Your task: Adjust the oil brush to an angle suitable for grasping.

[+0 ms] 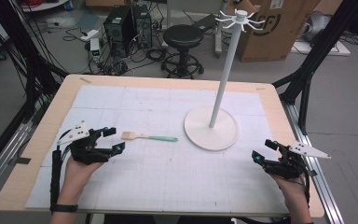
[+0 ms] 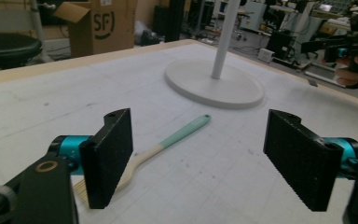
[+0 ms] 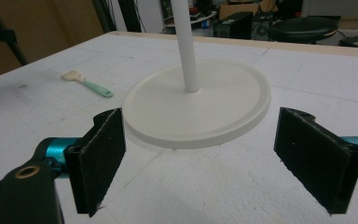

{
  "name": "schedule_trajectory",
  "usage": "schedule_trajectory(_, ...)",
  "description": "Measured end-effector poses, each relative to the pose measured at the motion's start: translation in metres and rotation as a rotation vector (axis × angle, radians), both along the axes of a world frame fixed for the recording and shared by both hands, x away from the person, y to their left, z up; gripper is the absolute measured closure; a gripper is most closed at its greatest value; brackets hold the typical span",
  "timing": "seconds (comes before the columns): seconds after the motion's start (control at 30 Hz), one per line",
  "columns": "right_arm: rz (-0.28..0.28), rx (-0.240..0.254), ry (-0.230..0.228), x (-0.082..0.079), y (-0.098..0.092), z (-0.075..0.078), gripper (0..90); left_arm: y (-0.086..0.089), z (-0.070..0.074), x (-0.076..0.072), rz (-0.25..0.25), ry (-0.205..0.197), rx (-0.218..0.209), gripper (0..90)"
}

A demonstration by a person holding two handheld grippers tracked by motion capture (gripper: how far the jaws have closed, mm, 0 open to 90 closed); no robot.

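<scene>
A brush point(image 1: 149, 136) with a teal handle and pale bristle head lies flat on the white mat, left of the stand. The white stand's round base point(image 1: 211, 127) carries a tall pole point(image 1: 223, 79) topped with hooks. My left gripper point(image 1: 115, 139) hovers just left of the brush's bristle end, jaws open and nothing between them. In the left gripper view the brush point(image 2: 168, 142) lies ahead, its bristles partly behind the left jaw. My right gripper point(image 1: 264, 150) stands open near the table's right edge, facing the base point(image 3: 196, 105), and the brush point(image 3: 86, 83) lies beyond on its left.
The white mat point(image 1: 168, 186) covers a wooden table point(image 1: 51, 116). Beyond the far edge stand a black stool point(image 1: 182, 37), computer towers point(image 1: 126, 25) and a cardboard box point(image 1: 279, 28). Black frame posts point(image 1: 307, 70) flank the table's sides.
</scene>
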State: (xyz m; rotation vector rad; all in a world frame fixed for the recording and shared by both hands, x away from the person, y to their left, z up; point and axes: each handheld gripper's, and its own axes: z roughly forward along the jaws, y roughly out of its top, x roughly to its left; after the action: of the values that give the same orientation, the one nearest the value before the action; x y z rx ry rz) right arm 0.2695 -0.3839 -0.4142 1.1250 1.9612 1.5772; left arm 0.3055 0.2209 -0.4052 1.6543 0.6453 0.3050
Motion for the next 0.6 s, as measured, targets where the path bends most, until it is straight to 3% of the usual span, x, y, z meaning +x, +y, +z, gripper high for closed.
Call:
schedule_trajectory(0.4,-0.007,0.004,0.002,0.001,-0.004,-0.001,15.8,-0.061,-0.011,0.017,-0.072,0.015,0.112,57.9)
schedule_trajectory(0.47,-0.006,0.004,0.002,0.000,-0.004,-0.001,15.8,-0.075,-0.016,0.020,-0.093,0.022,0.148,64.2)
schedule_trajectory(0.6,-0.003,0.002,-0.003,0.000,-0.004,-0.001,15.9,-0.087,-0.021,0.024,-0.114,0.032,0.159,71.5)
